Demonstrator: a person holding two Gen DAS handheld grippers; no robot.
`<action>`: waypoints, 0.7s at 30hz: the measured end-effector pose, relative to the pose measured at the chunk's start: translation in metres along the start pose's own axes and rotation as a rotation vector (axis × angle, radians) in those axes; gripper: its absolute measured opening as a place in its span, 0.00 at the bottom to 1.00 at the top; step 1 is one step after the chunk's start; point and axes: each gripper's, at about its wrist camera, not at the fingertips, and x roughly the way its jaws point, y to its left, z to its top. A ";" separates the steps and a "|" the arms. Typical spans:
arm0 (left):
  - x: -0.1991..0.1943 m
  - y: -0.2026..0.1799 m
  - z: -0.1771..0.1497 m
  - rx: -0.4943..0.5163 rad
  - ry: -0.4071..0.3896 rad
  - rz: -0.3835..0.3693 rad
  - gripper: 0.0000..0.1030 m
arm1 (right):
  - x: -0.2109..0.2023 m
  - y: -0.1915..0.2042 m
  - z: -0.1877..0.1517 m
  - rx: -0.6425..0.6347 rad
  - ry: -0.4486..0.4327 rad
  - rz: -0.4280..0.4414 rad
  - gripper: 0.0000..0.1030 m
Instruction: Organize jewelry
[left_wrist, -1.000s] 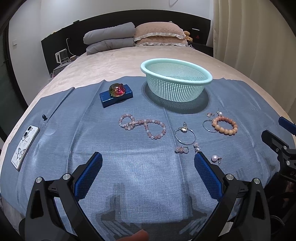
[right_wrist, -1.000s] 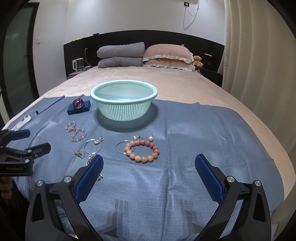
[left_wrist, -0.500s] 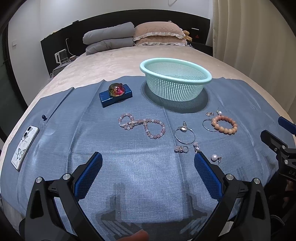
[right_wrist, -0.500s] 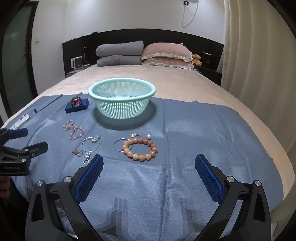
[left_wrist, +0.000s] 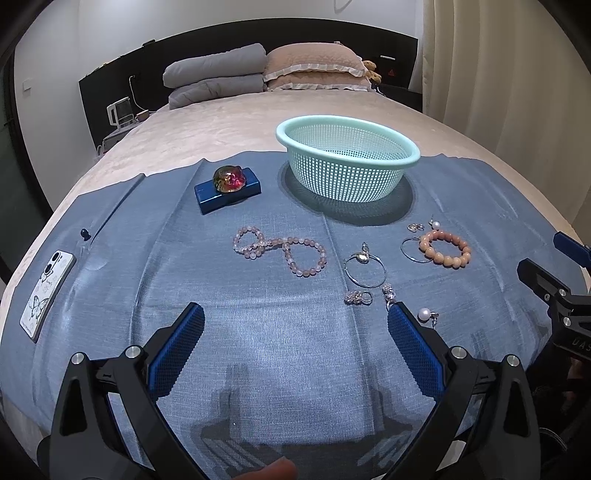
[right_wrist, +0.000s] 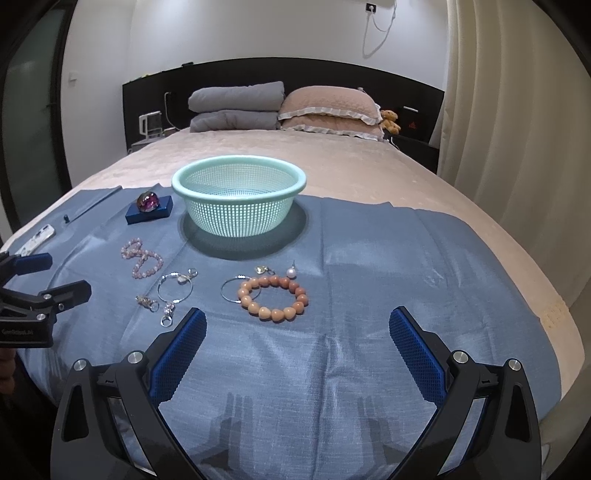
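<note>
The right gripper (right_wrist: 295, 325) and left gripper (left_wrist: 293, 321) both stand wide apart and empty, low over the blue cloth (right_wrist: 369, 258). The jewelry lies loose near the mint basket (right_wrist: 238, 184), which likely serves as its container; the orange bead bracelet (right_wrist: 273, 297) sits just ahead of the right gripper.

Two low views, shared basket (left_wrist: 347, 155)
</note>
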 end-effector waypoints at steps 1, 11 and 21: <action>0.001 0.000 0.000 -0.001 0.003 -0.002 0.95 | 0.000 0.000 0.000 0.000 0.001 0.000 0.93; 0.006 0.003 0.001 -0.011 0.015 0.002 0.95 | 0.006 -0.001 0.001 0.000 0.017 -0.001 0.93; 0.019 0.006 0.004 -0.006 0.034 0.002 0.95 | 0.022 -0.007 0.005 0.006 0.045 -0.006 0.93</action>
